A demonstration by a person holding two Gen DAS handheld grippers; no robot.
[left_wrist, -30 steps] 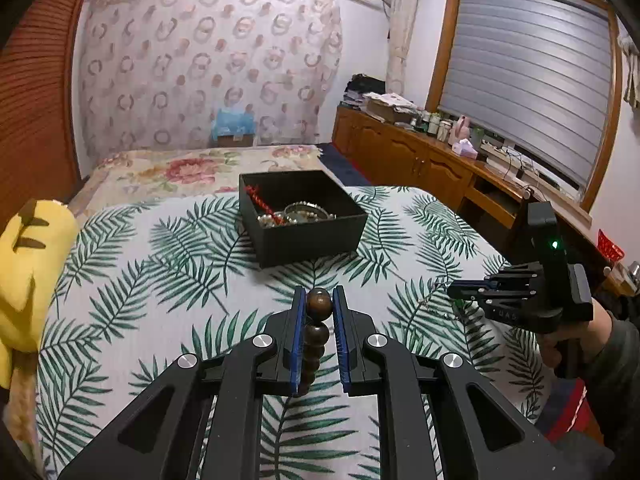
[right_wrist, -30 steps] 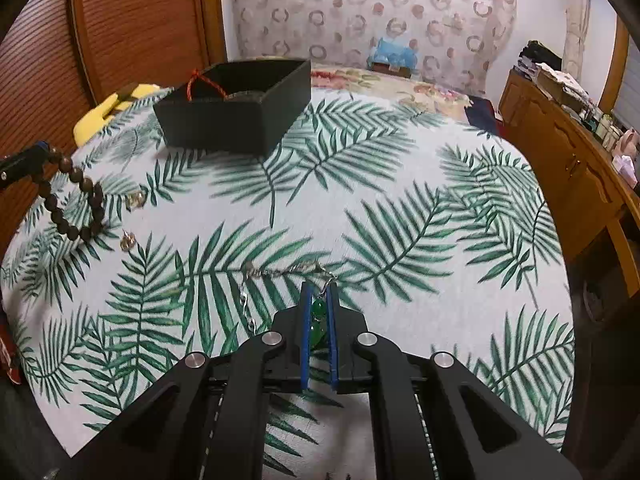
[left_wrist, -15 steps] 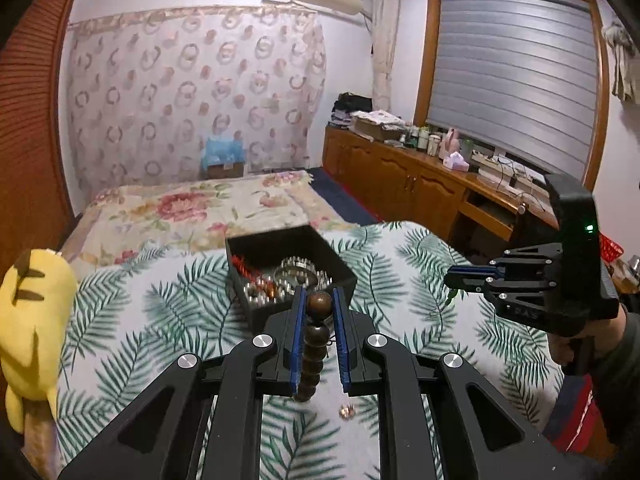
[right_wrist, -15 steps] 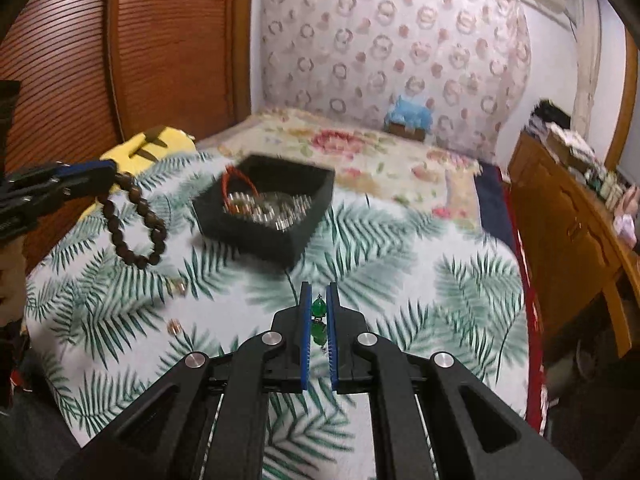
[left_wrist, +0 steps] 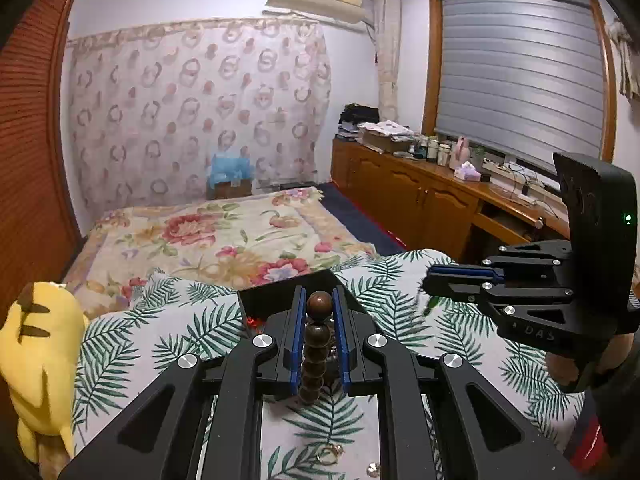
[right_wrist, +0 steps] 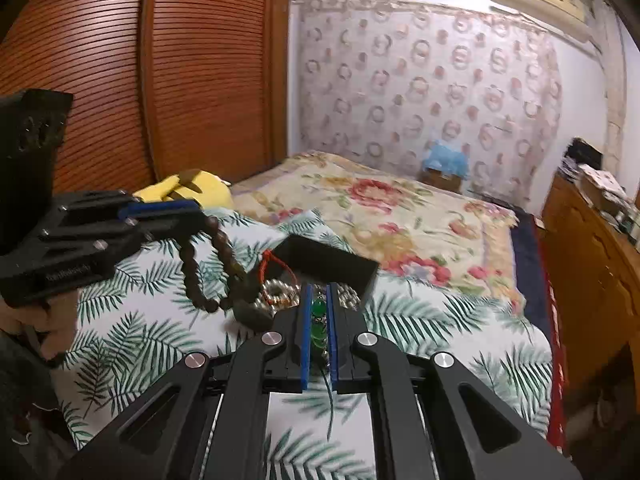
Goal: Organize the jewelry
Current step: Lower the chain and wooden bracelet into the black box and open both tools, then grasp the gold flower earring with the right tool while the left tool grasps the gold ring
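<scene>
The left gripper (left_wrist: 317, 320) hides most of the black box (left_wrist: 280, 294). The green piece (right_wrist: 319, 322) continues below, out of sight between the right gripper's (right_wrist: 319, 320) fingers. The rings (left_wrist: 330, 454) are too small to tell.

surface: leaf-print bed cover (left_wrist: 168, 340) | on it: black box (right_wrist: 332, 262), rings (left_wrist: 330, 454), yellow plush (left_wrist: 36, 356)

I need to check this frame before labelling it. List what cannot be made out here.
- Box interior: left wrist view, hidden behind the left gripper and its bead bracelet.
- Green pendant: right wrist view, its chain is hidden between the right gripper fingers.
- Silver pieces in the box: right wrist view, too blurred to tell apart.
- Small rings on the bedspread: left wrist view, partly covered by the gripper frame.
</scene>
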